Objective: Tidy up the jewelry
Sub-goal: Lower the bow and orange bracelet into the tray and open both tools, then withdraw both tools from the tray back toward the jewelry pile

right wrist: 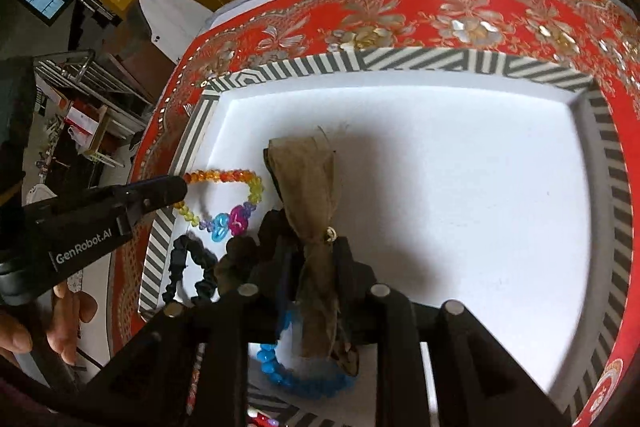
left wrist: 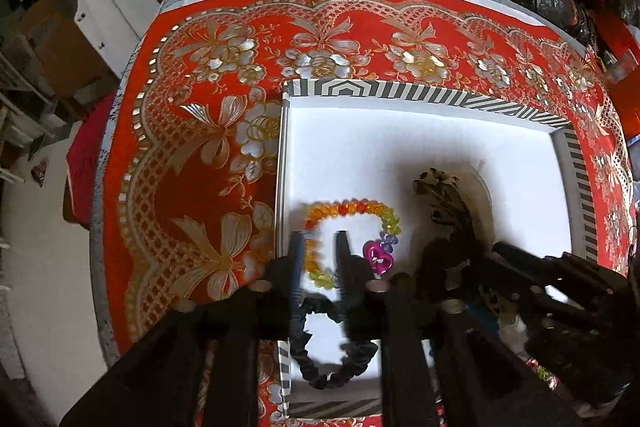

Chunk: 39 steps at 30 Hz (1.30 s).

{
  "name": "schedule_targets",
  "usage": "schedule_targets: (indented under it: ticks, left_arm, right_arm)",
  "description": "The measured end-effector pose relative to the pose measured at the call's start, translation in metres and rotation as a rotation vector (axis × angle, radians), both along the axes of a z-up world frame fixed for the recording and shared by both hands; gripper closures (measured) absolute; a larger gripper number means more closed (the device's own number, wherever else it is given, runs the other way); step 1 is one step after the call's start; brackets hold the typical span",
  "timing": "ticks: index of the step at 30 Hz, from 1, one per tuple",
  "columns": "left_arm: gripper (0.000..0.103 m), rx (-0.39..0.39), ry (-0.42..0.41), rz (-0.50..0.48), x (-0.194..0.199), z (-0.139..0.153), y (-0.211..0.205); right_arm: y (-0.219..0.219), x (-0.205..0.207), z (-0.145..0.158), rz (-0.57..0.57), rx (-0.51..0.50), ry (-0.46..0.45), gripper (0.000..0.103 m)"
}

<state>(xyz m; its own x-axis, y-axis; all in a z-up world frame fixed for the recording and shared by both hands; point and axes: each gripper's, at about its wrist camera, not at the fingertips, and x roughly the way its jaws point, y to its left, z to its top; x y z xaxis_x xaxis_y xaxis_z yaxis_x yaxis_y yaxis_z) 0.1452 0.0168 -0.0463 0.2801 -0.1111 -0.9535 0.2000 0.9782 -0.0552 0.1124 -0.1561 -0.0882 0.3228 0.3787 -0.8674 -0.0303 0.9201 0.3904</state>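
Now your left gripper [left wrist: 318, 259] stands with fingers parted, straddling the left side of the rainbow bead bracelet [left wrist: 348, 209], which lies on the white floor of the striped-rim tray [right wrist: 400, 61] near its left edge. Just nearer, a black scrunchie [left wrist: 332, 359] lies by the tray's near left corner. Your right gripper [right wrist: 314, 255] is clenched on an olive ribbon hair tie [right wrist: 308, 179], above a blue bead bracelet [right wrist: 296, 379] at the near edge.

Box floor [right wrist: 460, 187] lies open rightward; beaded bracelet [right wrist: 224, 187] and scrunchie [right wrist: 192, 267] crowd its left.
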Motion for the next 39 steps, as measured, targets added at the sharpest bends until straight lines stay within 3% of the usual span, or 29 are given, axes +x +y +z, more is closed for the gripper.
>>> schedule_targets:
  ticks: [2,9,19,32,39]
  left_arm:
    - [0.093,-0.016,-0.005,0.004,-0.003,0.002,0.002]
    - [0.093,-0.007,-0.037,0.027,-0.026,0.02,0.007]
    - [0.093,0.035,-0.119,0.034,-0.082,0.049,0.003]
    - [0.093,0.057,-0.177,0.038,-0.153,0.068,-0.019]
    - [0.093,0.06,-0.175,0.042,-0.181,0.069,-0.03]
  right_arm:
    - [-0.007,-0.006,0.008,-0.016,0.001,-0.013,0.069]
    - [-0.022,-0.033,0.045,-0.03,-0.026,-0.074,0.057]
    - [-0.031,-0.09,0.092,0.009,-0.069,-0.168,0.052]
    - [-0.066,-0.167,0.107,0.037,-0.168,-0.209,0.049]
    - [-0.093,-0.194,0.107,0.007,-0.171,-0.205,0.049]
